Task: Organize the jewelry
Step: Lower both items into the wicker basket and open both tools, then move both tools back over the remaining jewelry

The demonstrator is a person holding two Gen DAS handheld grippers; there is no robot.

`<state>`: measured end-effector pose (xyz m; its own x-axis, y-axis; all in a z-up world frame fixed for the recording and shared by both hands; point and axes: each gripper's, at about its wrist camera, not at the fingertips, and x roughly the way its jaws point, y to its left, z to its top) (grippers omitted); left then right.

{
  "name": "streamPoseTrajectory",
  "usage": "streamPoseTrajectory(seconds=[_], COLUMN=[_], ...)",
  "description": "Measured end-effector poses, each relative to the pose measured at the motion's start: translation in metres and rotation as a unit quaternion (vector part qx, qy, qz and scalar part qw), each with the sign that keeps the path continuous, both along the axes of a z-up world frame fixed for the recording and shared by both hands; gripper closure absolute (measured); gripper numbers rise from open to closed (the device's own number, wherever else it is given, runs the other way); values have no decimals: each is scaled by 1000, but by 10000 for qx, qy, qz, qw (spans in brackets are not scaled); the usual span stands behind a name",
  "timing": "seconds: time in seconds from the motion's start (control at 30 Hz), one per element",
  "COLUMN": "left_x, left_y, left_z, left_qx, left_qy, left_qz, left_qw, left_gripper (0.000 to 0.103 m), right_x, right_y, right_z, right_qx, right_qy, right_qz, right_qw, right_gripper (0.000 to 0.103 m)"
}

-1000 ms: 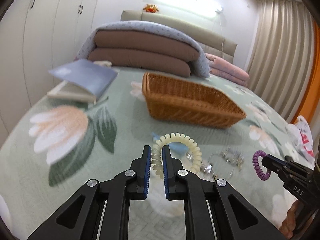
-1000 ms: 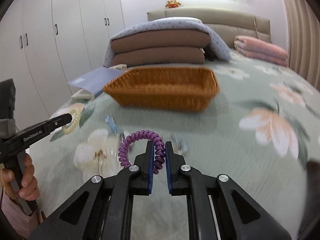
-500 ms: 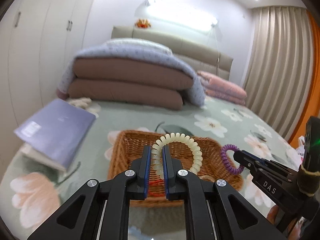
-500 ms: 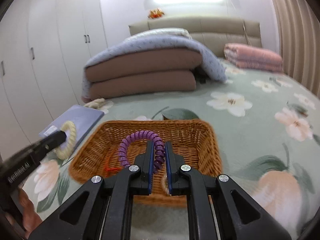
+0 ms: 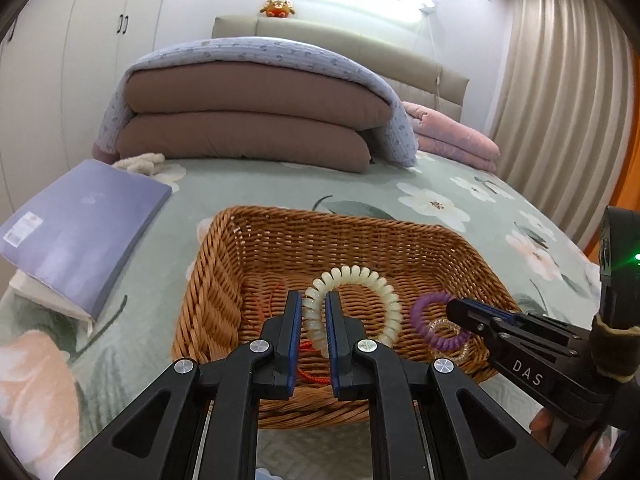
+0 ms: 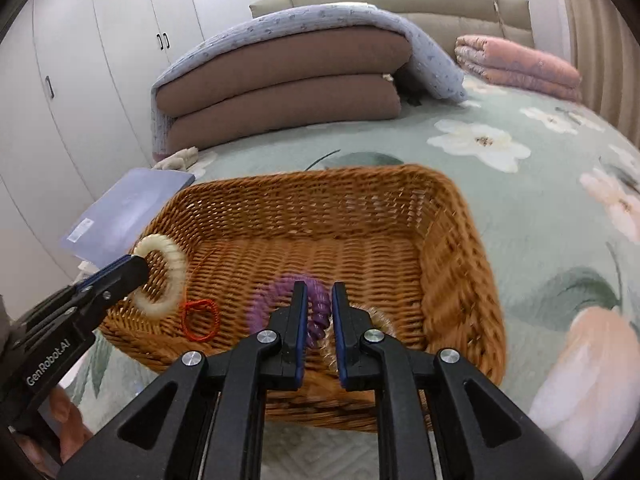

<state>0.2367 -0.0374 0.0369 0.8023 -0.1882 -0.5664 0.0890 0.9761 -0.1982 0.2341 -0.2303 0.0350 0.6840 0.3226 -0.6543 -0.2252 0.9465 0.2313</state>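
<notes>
Both tools, clamping cream coil point(image 5: 360, 292) and purple coil point(image 6: 316, 312), hover over basket point(image 5: 248, 232) on floral bedspread point(image 5: 440, 184).

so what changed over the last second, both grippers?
Both grippers moved forward from over the bedspread, short of the wicker basket, to over its inside. The left gripper keeps its hold on the cream coil bracelet; the right gripper keeps the purple coil bracelet, its fingers slightly wider. Nothing released. Basket, red cord and clear coil tie unchanged over the last half second.
</notes>
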Motion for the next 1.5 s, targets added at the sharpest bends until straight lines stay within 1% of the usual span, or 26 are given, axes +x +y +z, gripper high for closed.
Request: streamPoseTrajectory(seconds=[0.03,0.07,0.1,0.13,0.17,0.27,0.37,0.43,0.5,0.53,0.6,0.67,0.77,0.87,0.93,1.0,1.1,1.17,1.23,1.3,1.33,1.43,1.5], left_x=[0,0,0,-1,-5,-17,-27,-30,-31,-32,-34,-41,-56,-79,-100,-118,-147,-159,-169,-166,-164,-161,-162], left_y=[1,3,4,6,9,11,12,13,16,17,21,24,28,30,34,38,44,45,45,45,44,38,33], left_z=[-2,-3,-4,-4,-3,5,11,12,12,13,15,19,23,18,8,-1,-19,-27,-36,-43,-47,-52,-55], left_qx=[-81,-131,-164,-190,-228,-183,-163,-144,-184,-223,-298,-369,-487,-531,-566,-644,-757,-759,-733,-853,-919,-876,-839], left_qy=[12,29,52,43,-71,-346,-557,-614,-628,-633,-671,-696,-704,-568,-381,-186,214,327,426,592,675,817,848], left_qz=[-56,-108,-135,-94,-18,6,72,150,199,213,259,233,177,113,8,-82,-226,-282,-268,-346,-393,-540,-652], left_qw=[10000,9999,9998,9998,9997,9992,9983,9979,9977,9975,9970,9966,9962,9969,9977,9977,9966,9962,9960,9940,9927,9913,9907], left_gripper=[89,80,61,53,48,48,48,48,48,48,48,48,48,48,48,48,48,48,48,48,48,51,55], right_x=[-1,-3,-6,-10,-15,-30,-45,-53,-56,-54,-54,-56,-71,-103,-125,-150,-184,-207,-222,-224,-224,-218,-216], right_y=[-1,-2,-4,-4,-3,2,9,12,8,4,-6,-14,-19,-26,-31,-37,-39,-36,-30,-24,-23,-26,-28], right_z=[-1,-1,0,2,5,17,28,33,37,39,43,49,55,49,40,27,9,1,-6,-9,-11,-15,-21], right_qx=[76,102,75,4,-99,-363,-587,-607,-481,-369,11,232,302,472,590,743,1010,897,584,301,257,170,166], right_qy=[22,-12,-85,-186,-326,-825,-1308,-1518,-1592,-1579,-1520,-1480,-1453,-1396,-1274,-1031,-665,-638,-658,-569,-518,-290,-187], right_qz=[31,34,16,3,-18,-148,-231,-259,-288,-288,-268,-269,-276,-164,-89,28,353,378,343,274,280,338,409], right_qw=[10000,9999,9999,9998,9994,9958,9894,9862,9857,9863,9880,9883,9885,9890,9901,9919,9920,9932,9955,9975,9979,9989,9988], right_gripper=[68,61,60,60,60,60,60,60,60,60,60,60,60,60,60,60,60,60,60,60,60,63,66])
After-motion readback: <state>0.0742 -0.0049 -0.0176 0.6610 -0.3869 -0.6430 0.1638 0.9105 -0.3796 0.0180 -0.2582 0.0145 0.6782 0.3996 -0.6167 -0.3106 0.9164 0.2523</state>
